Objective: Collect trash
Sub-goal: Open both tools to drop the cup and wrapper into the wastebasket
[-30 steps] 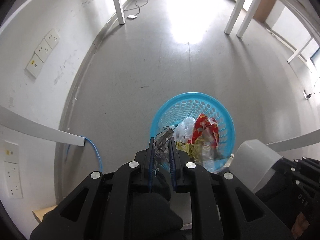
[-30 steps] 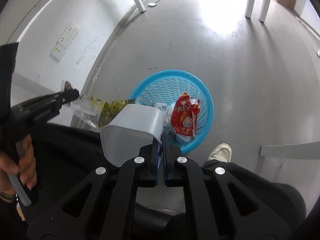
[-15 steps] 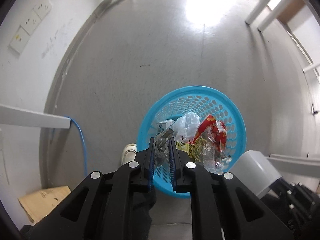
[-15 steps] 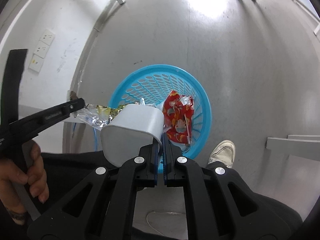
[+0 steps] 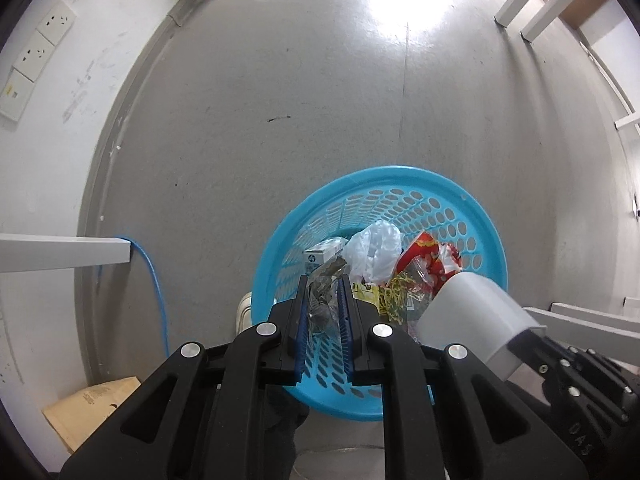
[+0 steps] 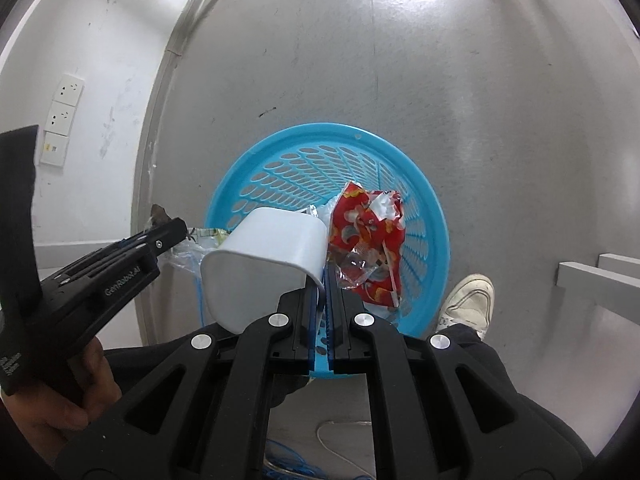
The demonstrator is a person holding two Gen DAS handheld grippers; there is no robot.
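Blue perforated plastic waste basket, round, 1 item, standing on a grey speckled floor near a white wall with 3 socket plates. Contents: 1 red printed foil snack bag, 1 crumpled white plastic bag, 1 small white carton, yellow-printed wrapper scraps. Left gripper, black with blue ribbed pads, pointing down over the near rim of the basket; jaws nearly together, clamped on 1 crumpled clear plastic wrapper that sticks out past the fingertips above the basket. Right gripper, same make; jaws pressed together on the rim of 1 grey-white plastic cup, held tilted on its side with its mouth toward the basket, above the near edge. Also in view: 1 white shoe beside the basket, 1 blue cable along the wall, 1 brown cardboard piece, white table legs.
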